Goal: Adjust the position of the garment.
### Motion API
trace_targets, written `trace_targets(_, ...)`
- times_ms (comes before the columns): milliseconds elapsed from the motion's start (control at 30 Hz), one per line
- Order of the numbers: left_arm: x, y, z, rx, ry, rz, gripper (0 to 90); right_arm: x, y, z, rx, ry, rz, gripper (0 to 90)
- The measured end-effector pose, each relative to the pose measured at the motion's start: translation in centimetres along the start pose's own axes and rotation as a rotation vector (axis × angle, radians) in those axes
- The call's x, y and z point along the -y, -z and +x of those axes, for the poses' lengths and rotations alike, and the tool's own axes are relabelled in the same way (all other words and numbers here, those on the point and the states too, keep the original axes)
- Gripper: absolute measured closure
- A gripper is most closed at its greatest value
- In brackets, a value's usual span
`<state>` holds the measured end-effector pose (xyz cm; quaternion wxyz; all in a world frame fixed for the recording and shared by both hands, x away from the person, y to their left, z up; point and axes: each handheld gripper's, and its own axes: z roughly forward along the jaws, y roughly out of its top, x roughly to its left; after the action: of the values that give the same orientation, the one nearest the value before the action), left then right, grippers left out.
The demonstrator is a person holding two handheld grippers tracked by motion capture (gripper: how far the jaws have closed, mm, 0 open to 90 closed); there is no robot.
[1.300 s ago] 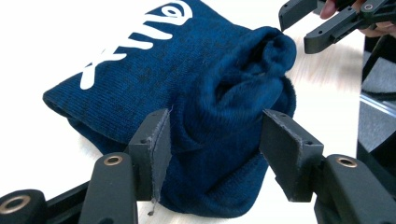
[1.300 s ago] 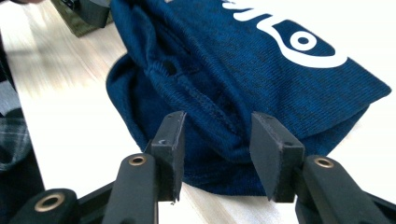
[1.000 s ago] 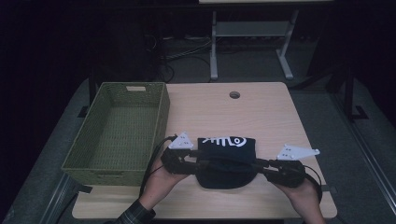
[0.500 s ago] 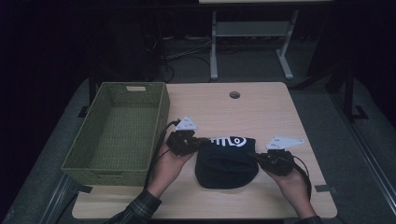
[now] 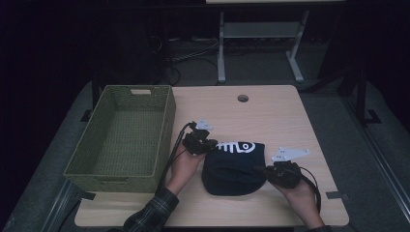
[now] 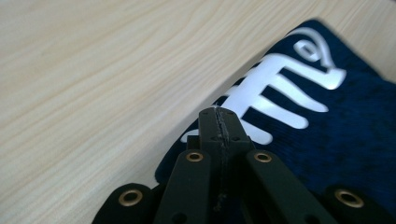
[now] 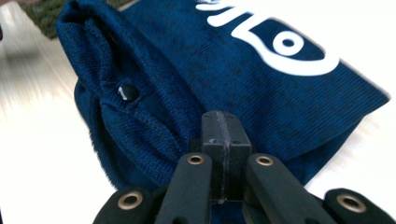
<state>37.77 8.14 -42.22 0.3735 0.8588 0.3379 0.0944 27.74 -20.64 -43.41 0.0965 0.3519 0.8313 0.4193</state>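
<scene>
Two claws, left claw and right claw, each fully closed at opposite edges of the folded navy garment, gripping nothing visible.

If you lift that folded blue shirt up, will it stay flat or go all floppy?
Probably floppy: the shirt is soft knit cloth, folded and bunched at one side, so it would likely sag and unfold. It looks light. It probably won't slip much, since the left gripper and right gripper are pinched shut at its edges.
</scene>
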Motion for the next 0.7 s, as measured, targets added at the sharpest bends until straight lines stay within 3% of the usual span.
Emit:
trace_targets(300,0.5,-2.6,0.6,0.033,0.014,0.058,90.0,1.5,-1.5,1.4,-0.01,0.009,0.069,90.0)
trace_targets(400,0.3,-3.4,0.6,0.037,-0.008,0.082,90.0,1.9,-2.1,1.9,-0.013,0.007,0.101,90.0)
trace_targets(567,-0.3,-4.6,0.3,0.043,-0.046,0.116,90.0,2.1,-2.5,3.0,-0.023,0.024,0.111,90.0)
trace_targets(700,-1.0,-5.3,0.2,0.056,-0.061,0.123,90.0,2.1,-2.9,3.9,-0.043,0.059,0.119,90.0)
